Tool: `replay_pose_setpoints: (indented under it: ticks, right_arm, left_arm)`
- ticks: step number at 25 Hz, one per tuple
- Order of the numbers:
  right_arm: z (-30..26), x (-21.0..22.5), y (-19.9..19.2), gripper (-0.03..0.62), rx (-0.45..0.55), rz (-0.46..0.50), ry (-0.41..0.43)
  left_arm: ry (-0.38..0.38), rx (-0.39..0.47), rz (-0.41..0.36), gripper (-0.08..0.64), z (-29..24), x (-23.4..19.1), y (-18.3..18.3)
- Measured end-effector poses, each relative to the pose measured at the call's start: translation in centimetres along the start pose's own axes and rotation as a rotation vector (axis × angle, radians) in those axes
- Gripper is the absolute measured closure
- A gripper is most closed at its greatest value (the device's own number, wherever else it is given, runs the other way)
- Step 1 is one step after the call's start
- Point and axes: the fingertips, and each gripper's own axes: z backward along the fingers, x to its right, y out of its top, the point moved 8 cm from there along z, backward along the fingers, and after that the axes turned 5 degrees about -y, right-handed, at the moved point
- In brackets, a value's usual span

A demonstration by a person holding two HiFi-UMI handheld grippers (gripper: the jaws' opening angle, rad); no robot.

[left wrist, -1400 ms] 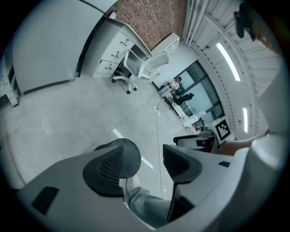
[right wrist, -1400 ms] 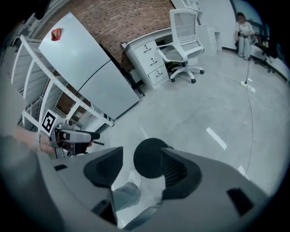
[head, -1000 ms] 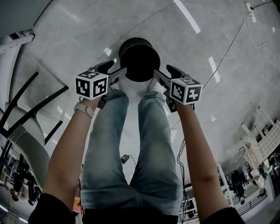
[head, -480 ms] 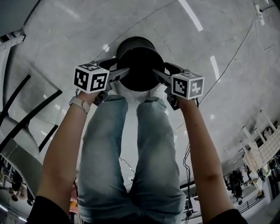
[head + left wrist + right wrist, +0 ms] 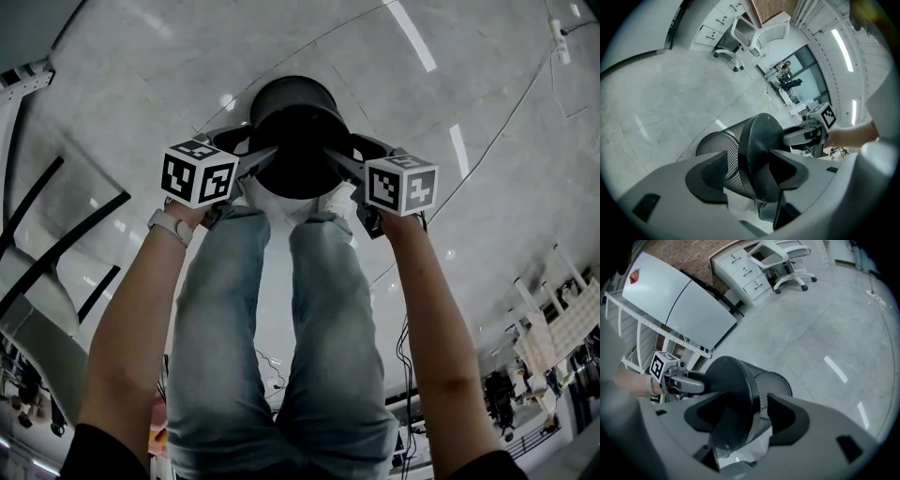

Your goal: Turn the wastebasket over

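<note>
The black mesh wastebasket [image 5: 298,141] stands on the pale floor just beyond the person's feet, with its solid round base facing up. My left gripper [image 5: 255,150] straddles the base's left edge and my right gripper [image 5: 342,150] the right edge. In the left gripper view, one jaw of the left gripper [image 5: 750,161] lies over the mesh wall [image 5: 717,140] and the other over the base. These jaws are closing, and I see no firm pinch. The right gripper [image 5: 745,408] is open, with the same edge of the wastebasket [image 5: 771,380] between its jaws.
The person's legs in jeans [image 5: 272,337] and white shoes fill the near floor. Cables [image 5: 487,122] run along the floor on the right. Office chairs [image 5: 745,33], drawer cabinets [image 5: 740,273] and a grey panel on a rack [image 5: 679,305] stand further off.
Both grippers have come down and inward. They hung beside the basket's top and now straddle its base edge. The basket has not moved.
</note>
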Motion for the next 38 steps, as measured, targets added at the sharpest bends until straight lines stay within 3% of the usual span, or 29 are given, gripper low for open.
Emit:
replay_pose_setpoints:
  ticks: [3, 7, 13, 23, 31, 38]
  right_arm:
    - [1.5, -0.2, 2.5, 0.307, 0.104, 0.034, -0.016]
    - [2.2, -0.6, 5.2, 0.307, 0.189, 0.162, -0.017]
    - [1.7, -0.1, 6.7, 0.305, 0.325, 0.199, 0.001]
    - [2.5, -1.2, 0.4, 0.305, 0.204, 0.305, -0.006]
    - [1.8, -0.3, -4.3, 0.313, 0.084, 0.396, 0.009]
    - [-1.7, 1.1, -7.1, 0.316, -0.016, 0.481, 0.008]
  left_arm:
    - [0.018, 0.049, -0.043, 0.296, 0.7, 1.0, 1.3]
    - [0.071, 0.14, -0.111, 0.307, 1.7, 1.3, 3.3]
    - [0.092, 0.275, -0.085, 0.307, 1.8, 0.7, 4.2]
    - [0.092, 0.125, -0.169, 0.307, 1.6, 2.7, -1.0]
    - [0.044, 0.098, -0.154, 0.308, 0.6, 3.2, -5.4]
    - [0.108, -0.016, -0.25, 0.308, -2.0, 1.9, -8.5]
